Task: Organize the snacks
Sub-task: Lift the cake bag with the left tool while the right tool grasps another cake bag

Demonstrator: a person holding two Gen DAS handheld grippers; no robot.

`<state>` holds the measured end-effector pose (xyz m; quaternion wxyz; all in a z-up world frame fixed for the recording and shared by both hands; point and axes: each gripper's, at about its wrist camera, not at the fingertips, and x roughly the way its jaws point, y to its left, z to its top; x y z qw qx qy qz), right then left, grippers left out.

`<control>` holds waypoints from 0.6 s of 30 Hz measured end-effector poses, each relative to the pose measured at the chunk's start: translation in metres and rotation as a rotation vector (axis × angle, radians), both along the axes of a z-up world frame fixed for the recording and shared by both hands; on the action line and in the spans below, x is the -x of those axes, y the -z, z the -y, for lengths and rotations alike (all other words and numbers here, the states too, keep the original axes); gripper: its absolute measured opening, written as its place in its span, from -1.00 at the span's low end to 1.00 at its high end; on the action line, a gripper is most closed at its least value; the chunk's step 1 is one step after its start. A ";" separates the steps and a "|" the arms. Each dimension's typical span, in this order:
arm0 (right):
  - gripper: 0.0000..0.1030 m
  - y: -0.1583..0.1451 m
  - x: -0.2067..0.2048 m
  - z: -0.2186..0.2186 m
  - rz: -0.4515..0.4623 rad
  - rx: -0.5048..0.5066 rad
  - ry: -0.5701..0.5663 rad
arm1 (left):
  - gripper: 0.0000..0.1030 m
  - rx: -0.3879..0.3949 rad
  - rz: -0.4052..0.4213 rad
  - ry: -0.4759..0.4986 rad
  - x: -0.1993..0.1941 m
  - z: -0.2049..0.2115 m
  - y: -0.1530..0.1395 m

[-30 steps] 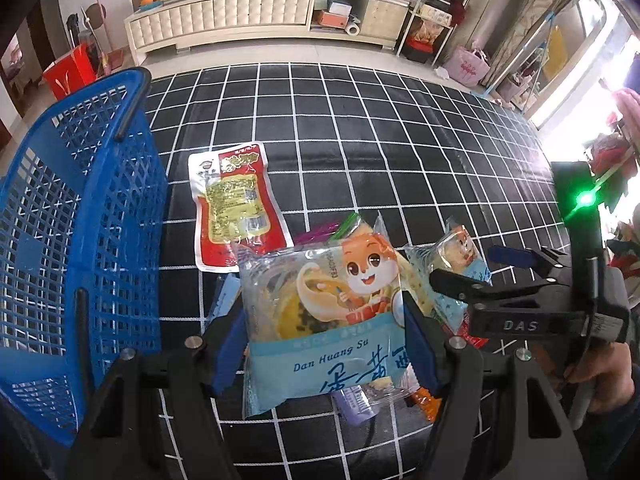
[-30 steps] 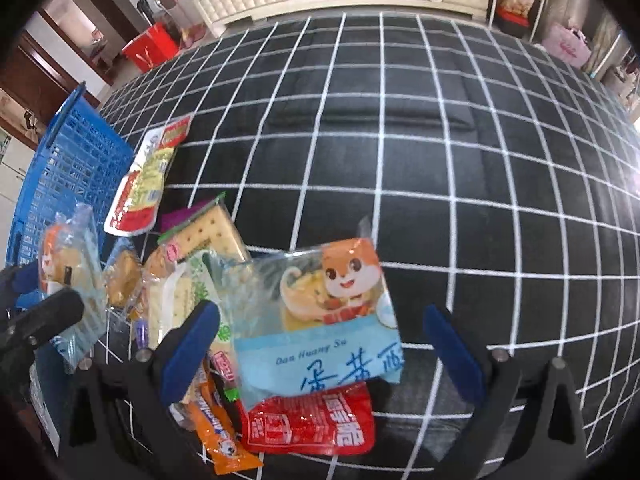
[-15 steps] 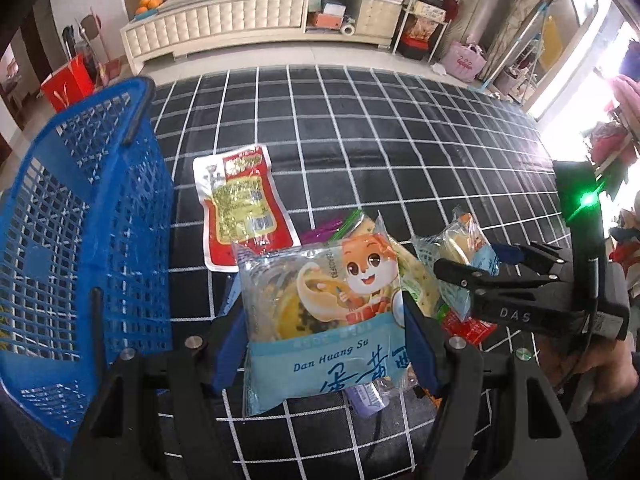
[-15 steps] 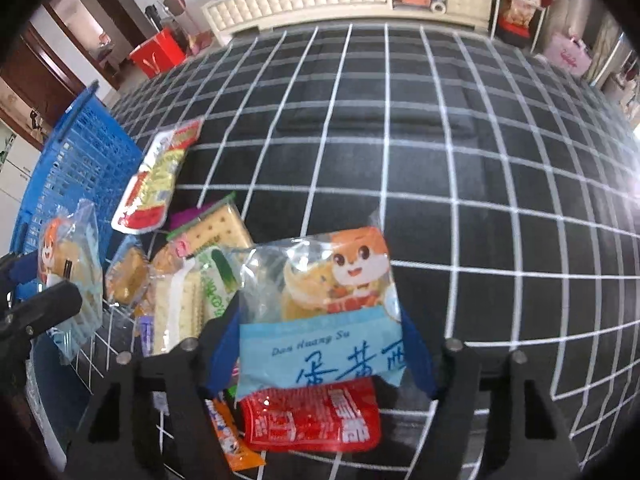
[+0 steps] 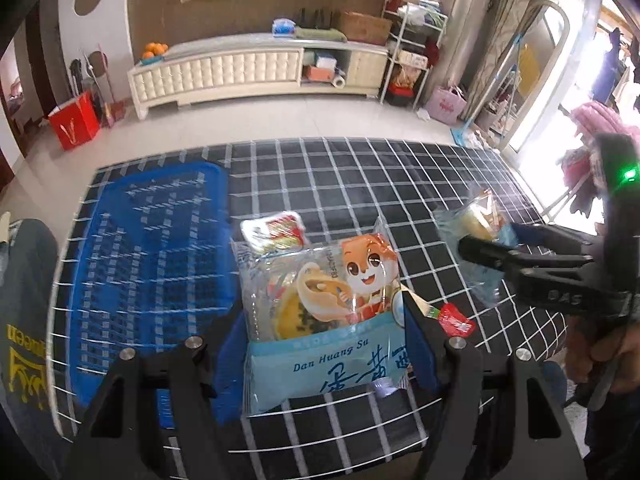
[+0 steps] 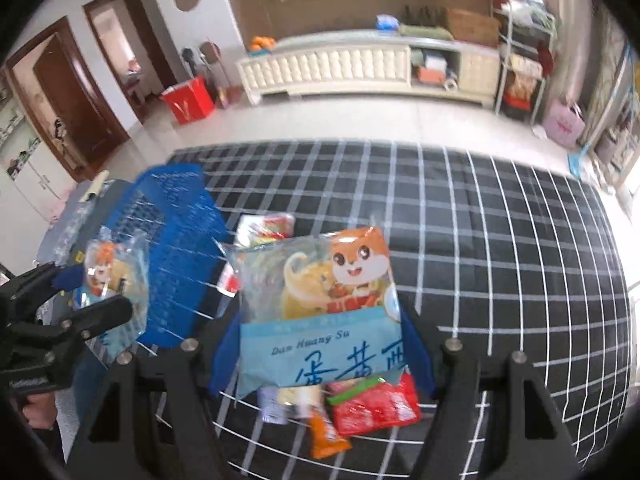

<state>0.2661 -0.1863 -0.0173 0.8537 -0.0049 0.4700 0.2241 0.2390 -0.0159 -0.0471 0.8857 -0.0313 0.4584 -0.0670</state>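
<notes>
My left gripper [image 5: 324,352] is shut on a blue-and-clear egg-yolk pastry pack [image 5: 320,304] with a cartoon fox, held up off the black grid tablecloth [image 5: 340,184]. My right gripper [image 6: 320,356] is shut on a second pack of the same kind [image 6: 320,304]. In the left wrist view the right gripper [image 5: 488,240] shows at the right with its pack [image 5: 476,224]. The right wrist view has the left gripper [image 6: 94,292] at the left, holding its pack [image 6: 108,276]. A blue mesh basket [image 5: 152,256] stands on the left of the table, beside and below the left pack.
Loose snacks lie on the cloth: a red-and-yellow packet [image 5: 276,232], a red packet [image 6: 376,404] and an orange packet [image 6: 326,436]. A hand [image 5: 612,360] holds the right gripper. Dark clothing [image 5: 24,320] is at the near left. The table's far edge [image 5: 320,142] meets tiled floor.
The right gripper shut on the second pastry pack and raised it. Both grippers rose with their packs and tilted up, so the room beyond shows. The left pack now hangs next to the basket.
</notes>
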 end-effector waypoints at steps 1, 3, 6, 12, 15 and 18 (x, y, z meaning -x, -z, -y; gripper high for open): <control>0.44 -0.003 0.001 -0.005 0.006 -0.004 -0.007 | 0.31 -0.012 0.009 -0.006 0.002 -0.009 -0.005; 0.44 -0.012 0.002 -0.021 0.018 -0.020 -0.029 | 0.31 -0.036 0.022 -0.016 0.006 -0.025 -0.013; 0.44 -0.018 0.001 -0.049 0.023 -0.041 -0.064 | 0.31 -0.054 0.036 -0.025 0.010 -0.050 -0.024; 0.44 -0.028 -0.002 -0.092 0.034 -0.049 -0.154 | 0.31 -0.082 0.055 -0.007 0.011 -0.098 -0.038; 0.44 -0.030 -0.007 -0.110 0.040 -0.042 -0.189 | 0.31 -0.098 0.054 0.001 0.007 -0.115 -0.039; 0.44 -0.030 -0.012 -0.124 0.032 -0.046 -0.220 | 0.31 -0.108 0.047 0.007 -0.001 -0.133 -0.037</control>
